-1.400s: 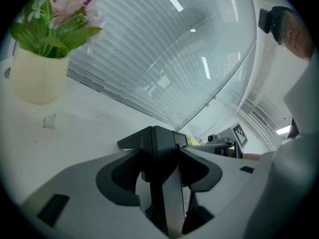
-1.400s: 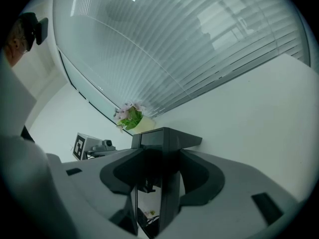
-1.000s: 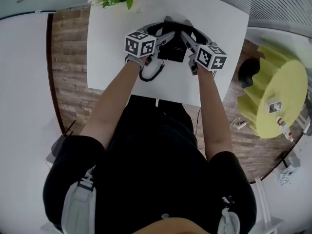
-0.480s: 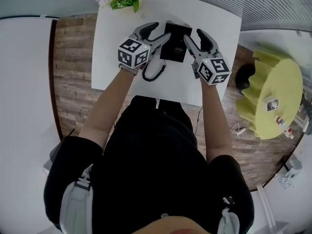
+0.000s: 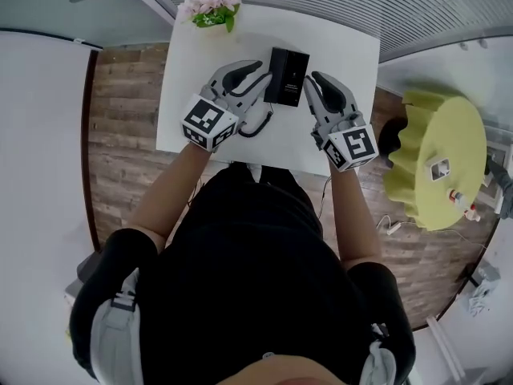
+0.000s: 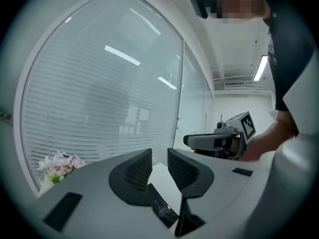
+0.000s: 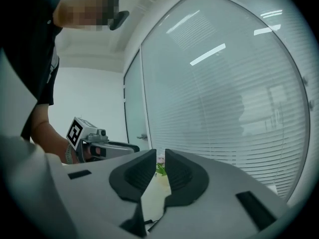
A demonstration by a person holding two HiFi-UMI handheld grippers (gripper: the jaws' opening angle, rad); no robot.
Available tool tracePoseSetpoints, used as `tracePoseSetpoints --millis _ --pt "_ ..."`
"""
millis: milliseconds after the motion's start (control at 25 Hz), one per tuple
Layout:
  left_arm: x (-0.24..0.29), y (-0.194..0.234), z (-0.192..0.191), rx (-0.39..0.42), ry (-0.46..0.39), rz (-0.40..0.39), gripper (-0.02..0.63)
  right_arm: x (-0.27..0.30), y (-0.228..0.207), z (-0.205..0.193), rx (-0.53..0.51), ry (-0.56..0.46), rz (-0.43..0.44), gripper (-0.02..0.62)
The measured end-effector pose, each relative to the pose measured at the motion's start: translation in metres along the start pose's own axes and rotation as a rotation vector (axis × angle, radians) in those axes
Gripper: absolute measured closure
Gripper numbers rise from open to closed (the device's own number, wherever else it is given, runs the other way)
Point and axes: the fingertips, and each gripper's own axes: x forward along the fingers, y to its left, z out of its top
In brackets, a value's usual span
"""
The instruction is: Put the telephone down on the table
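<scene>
The left tongs (image 5: 256, 77) and right tongs (image 5: 315, 85) had lifted away from the phone (image 5: 287, 76), now lying flat on the table (image 5: 240, 30) between them, their jaws closing on nothing, so the put-down looked pretty much done.

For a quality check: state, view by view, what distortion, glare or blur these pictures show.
Head view: even light, telephone sharp on the table, wide-lens warp at the edges. Left gripper view: dark round border, glass wall curved, light strips mirrored in it. Right gripper view: the same border, curve and reflections.
</scene>
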Motion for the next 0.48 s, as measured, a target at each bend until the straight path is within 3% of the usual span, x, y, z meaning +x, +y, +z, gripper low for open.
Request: tracePoseSetpoints --millis 80,160,480 --pt "-0.012 -0.012 0.015 0.024 -0.038 0.018 0.562 -0.008 0.015 0.011 0.001 -0.024 0.016 0.543" --pt "-0.020 -0.023 0.026 0.046 -0.065 0.023 0.590 -0.013 0.026 0.018 0.010 -0.042 0.023 0.557" --pt "-0.032 -0.059 0.046 0.110 -0.095 -0.054 0.597 -0.026 0.060 0.037 -0.090 -0.055 0.033 0.572"
